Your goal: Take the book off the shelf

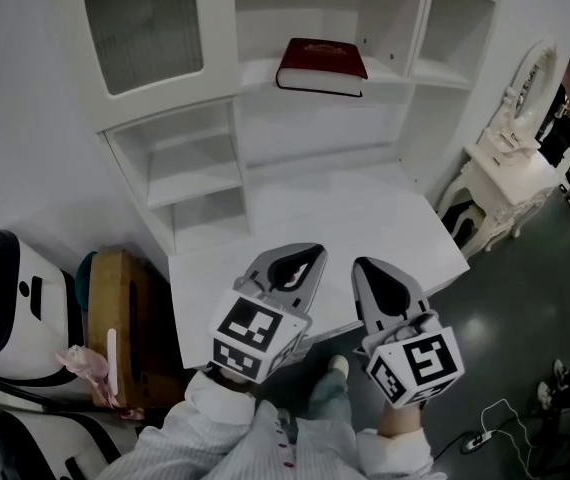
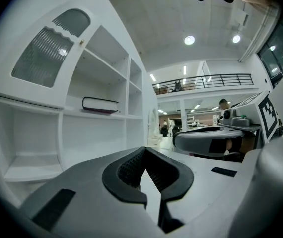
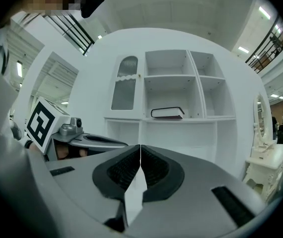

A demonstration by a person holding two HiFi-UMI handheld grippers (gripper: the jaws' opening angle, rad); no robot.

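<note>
Both shut and empty, left tongs and right tongs hover by the table. Book lies flat on the shelf, so probably pre-reach.

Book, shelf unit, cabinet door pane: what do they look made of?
Book: hard dark red cover, slight sheen, likely leatherette or coated cloth; pale paper edge. Shelf unit: smooth white painted wood or board, satin look. Door pane: grey, ribbed, translucent glass or plastic; cannot tell which.
</note>
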